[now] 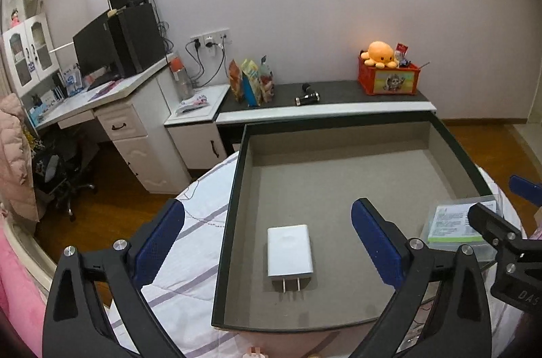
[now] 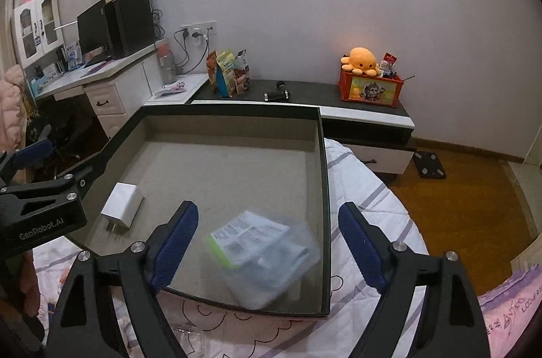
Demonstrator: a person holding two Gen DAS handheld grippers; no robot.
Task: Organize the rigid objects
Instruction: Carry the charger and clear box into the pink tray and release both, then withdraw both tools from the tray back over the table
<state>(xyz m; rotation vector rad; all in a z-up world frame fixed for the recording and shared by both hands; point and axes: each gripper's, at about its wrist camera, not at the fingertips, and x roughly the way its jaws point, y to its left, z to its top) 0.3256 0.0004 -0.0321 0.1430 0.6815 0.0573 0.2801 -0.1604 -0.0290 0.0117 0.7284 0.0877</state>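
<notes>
A shallow grey box with a dark rim (image 1: 233, 188) (image 2: 323, 188) rests on the bed. A white plug charger (image 1: 289, 251) (image 2: 122, 205) lies flat inside it, prongs toward me. A clear plastic case with a green and white leaflet (image 2: 261, 253) (image 1: 454, 222) is in the box's near right corner; it looks blurred. My left gripper (image 1: 267, 243) is open, its fingers either side of the charger and above it. My right gripper (image 2: 267, 243) is open above the case, holding nothing.
The bed has a white sheet with purple stripes (image 1: 189, 222) (image 2: 366, 195). Behind the box stands a low dark-topped cabinet (image 1: 338, 93) with snack bags (image 1: 252, 80), a small dumbbell (image 1: 306, 97) and a red crate with an orange octopus plush (image 1: 379, 53). A white desk (image 1: 111, 100) stands left.
</notes>
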